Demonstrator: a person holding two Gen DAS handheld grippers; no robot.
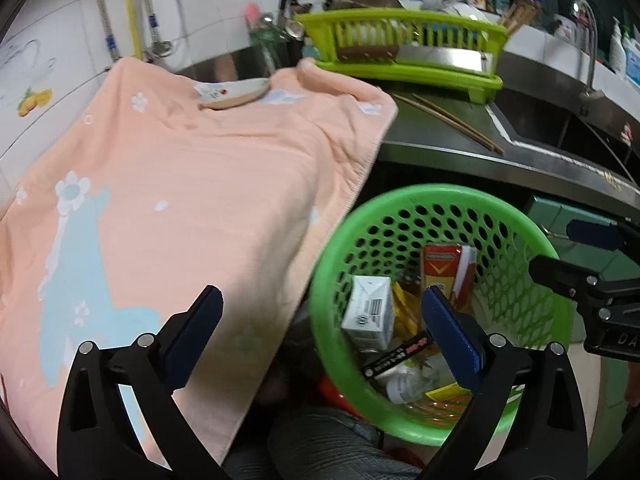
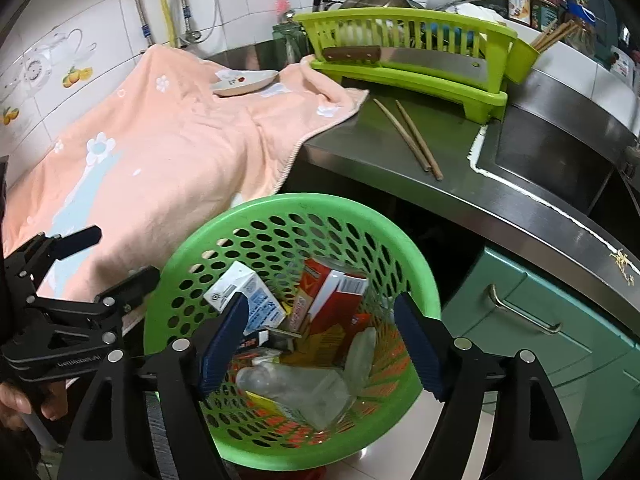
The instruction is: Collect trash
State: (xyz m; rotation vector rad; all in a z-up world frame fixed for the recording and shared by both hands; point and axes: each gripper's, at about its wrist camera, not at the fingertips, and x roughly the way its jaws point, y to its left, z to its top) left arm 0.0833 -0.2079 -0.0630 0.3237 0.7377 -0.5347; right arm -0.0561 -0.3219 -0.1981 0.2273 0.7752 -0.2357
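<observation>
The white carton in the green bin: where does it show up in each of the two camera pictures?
Left wrist view: the white carton stands in the lower middle, against the left inner wall of the green bin.
Right wrist view: the white carton lies at centre left, tilted against the bin's left wall, beside a red box.
Shared landmark: the chopsticks on the steel counter above the bin.

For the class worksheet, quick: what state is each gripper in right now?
Left gripper: open, holding nothing.
Right gripper: open, holding nothing, above the green basket.
</observation>
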